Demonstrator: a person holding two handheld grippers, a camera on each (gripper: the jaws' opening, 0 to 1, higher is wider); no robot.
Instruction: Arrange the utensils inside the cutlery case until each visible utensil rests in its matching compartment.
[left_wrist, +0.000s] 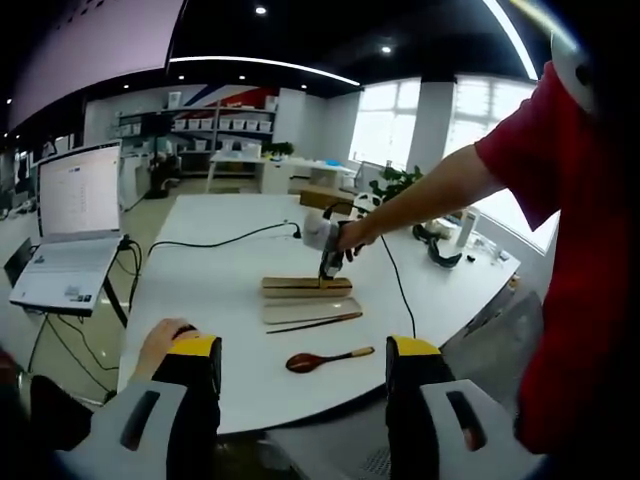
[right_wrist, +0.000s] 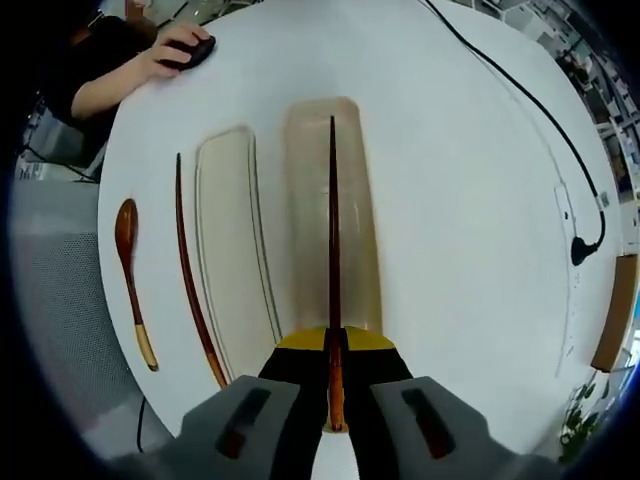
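- Right gripper (right_wrist: 334, 375) clamps the thick end of a dark chopstick (right_wrist: 333, 250), its shaft held lengthwise over the case base (right_wrist: 305, 200).
- Left gripper (left_wrist: 304, 385) gapes wide, holding nothing, back from the table (left_wrist: 220, 290).
- Chopstick looks light, stiff, thin, likely slippery; end grip suits it.
- Case lid (right_wrist: 232, 250) lies beside the base; neither holds anything yet.
- Second chopstick (right_wrist: 192, 280) and wooden spoon (right_wrist: 130, 270) lie on the table beside the lid.

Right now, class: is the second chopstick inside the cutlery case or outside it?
Outside. The second chopstick lies on the table, between the spoon and the case lid.
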